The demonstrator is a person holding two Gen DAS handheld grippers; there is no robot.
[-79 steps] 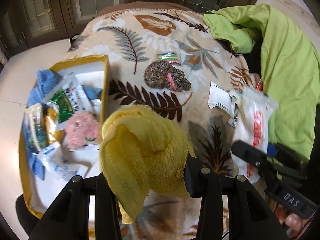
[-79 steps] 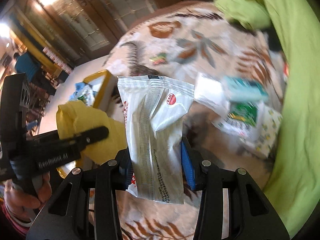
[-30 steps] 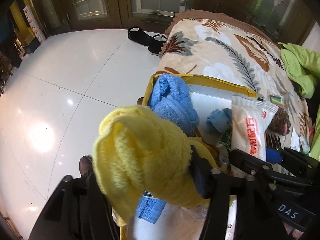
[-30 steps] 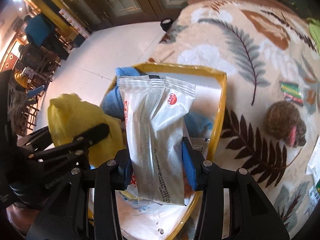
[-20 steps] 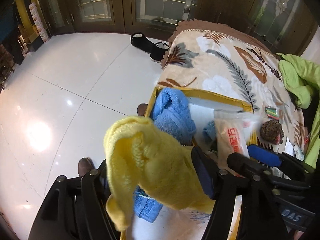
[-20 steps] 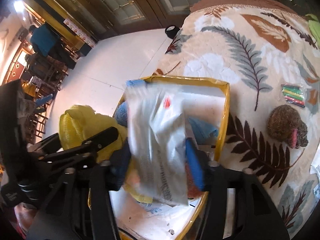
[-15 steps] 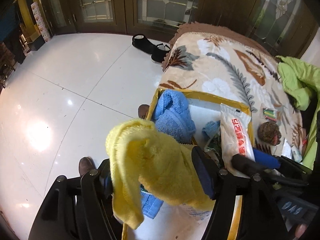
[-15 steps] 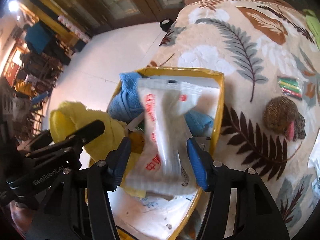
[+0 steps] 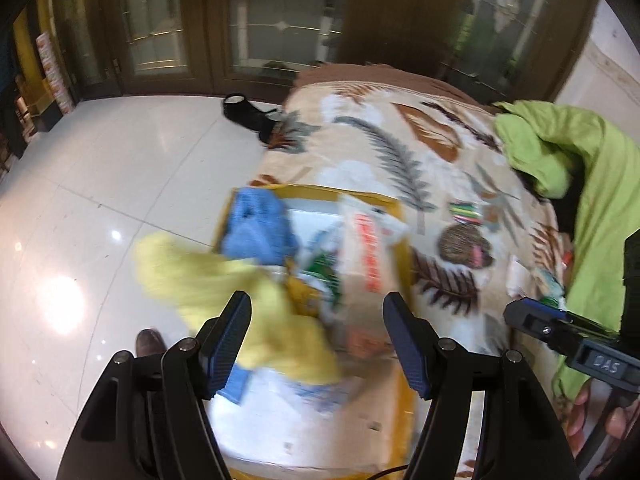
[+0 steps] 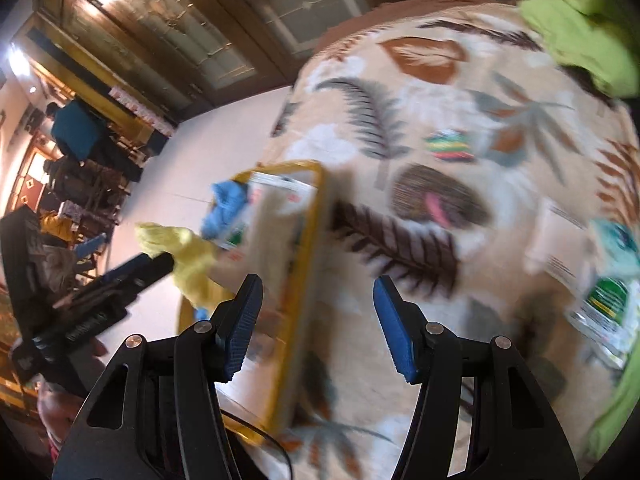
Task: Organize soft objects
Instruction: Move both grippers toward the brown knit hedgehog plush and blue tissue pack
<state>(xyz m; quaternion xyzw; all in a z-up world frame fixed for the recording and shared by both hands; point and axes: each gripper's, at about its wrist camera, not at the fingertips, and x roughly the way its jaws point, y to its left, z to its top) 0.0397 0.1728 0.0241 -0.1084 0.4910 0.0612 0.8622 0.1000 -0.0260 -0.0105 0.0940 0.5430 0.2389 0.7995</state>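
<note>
My left gripper [image 9: 316, 320] is open above the yellow-rimmed box [image 9: 402, 216]. The yellow cloth [image 9: 240, 300] lies blurred over the box's near left side, free of the fingers. The white packet with red print [image 9: 368, 256] lies in the box beside a blue towel [image 9: 256, 228]. My right gripper [image 10: 316, 300] is open and empty over the leaf-patterned blanket [image 10: 420, 120], just right of the box [image 10: 308, 240]. The yellow cloth [image 10: 188, 252] shows there too. A brown plush toy [image 10: 436, 196] lies on the blanket.
A striped packet [image 10: 448, 146] and several small packets [image 10: 604, 292] lie on the blanket. A green garment [image 9: 568, 168] is heaped at the right. White tiled floor [image 9: 100, 200] lies left of the bed, with black shoes [image 9: 248, 114] on it.
Both grippers have opened. The yellow cloth and the white packet dropped into the box. The right gripper has swung to the right, over the blanket.
</note>
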